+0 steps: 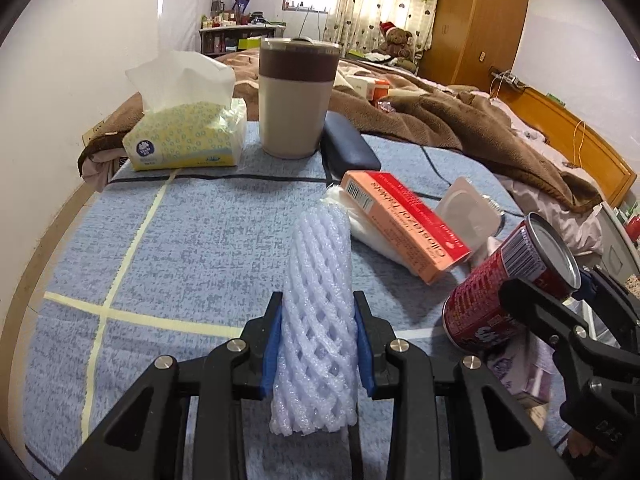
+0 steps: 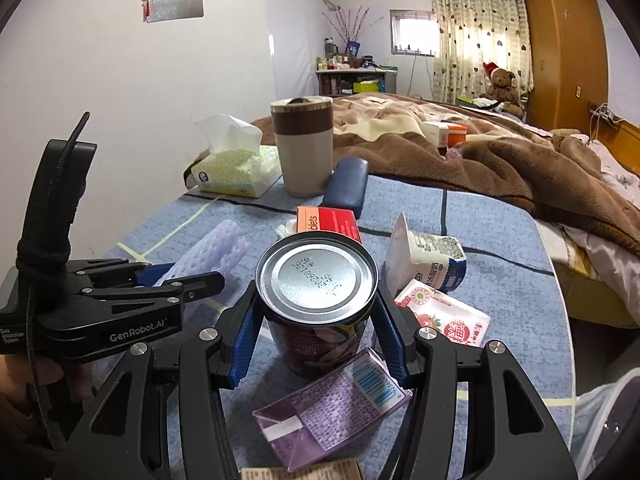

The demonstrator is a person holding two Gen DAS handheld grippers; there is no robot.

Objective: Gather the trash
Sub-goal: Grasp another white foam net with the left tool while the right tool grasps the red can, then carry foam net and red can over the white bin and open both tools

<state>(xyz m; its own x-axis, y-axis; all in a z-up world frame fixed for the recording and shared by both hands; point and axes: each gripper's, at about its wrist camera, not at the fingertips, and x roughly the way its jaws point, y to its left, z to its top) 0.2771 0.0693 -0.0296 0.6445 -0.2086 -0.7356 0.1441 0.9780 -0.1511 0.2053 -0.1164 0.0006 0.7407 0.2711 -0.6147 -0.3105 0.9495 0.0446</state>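
Clamped between blue-padded black fingers at the bottom of the left wrist view: a white foam mesh fruit sleeve (image 1: 318,312), squeezed near its lower end, far end pointing out over the blue checked cloth counter (image 1: 160,248). Left gripper (image 1: 318,344) nearly closed on the soft netting, which bulges out below the pads. Right gripper (image 2: 316,336) about half open, pads pressed on both flanks of a dark red tin can (image 2: 318,304), silver end toward the lens, seemingly raised clear of the cloth, though contact underneath cannot be told.

Remaining trash on the counter: orange-and-red cardboard medicine box (image 1: 404,224) lying on crumpled white tissue (image 1: 372,236), clear plastic cup lid (image 1: 468,216), blue-and-white crushed milk carton (image 2: 432,260), red-and-white snack sachet (image 2: 444,316), flattened purple drink carton (image 2: 332,404) just below the can. Probably not trash: yellow tissue pack (image 1: 184,140), beige-and-brown lidded tumbler (image 1: 294,96), navy glasses case (image 1: 348,144).

Risks from here, as judgement only:
- Foam sleeve springy and slippery; grip close to one end, so possible slide-out during a swing.
- Smooth round can held on two narrow pads; liable to tilt or drop if jolted, and possibly to dribble leftover liquid.
- Both grippers close together; chance of a knock, or of sweeping the purple carton off the edge.
- No bin in view; destination unknown.
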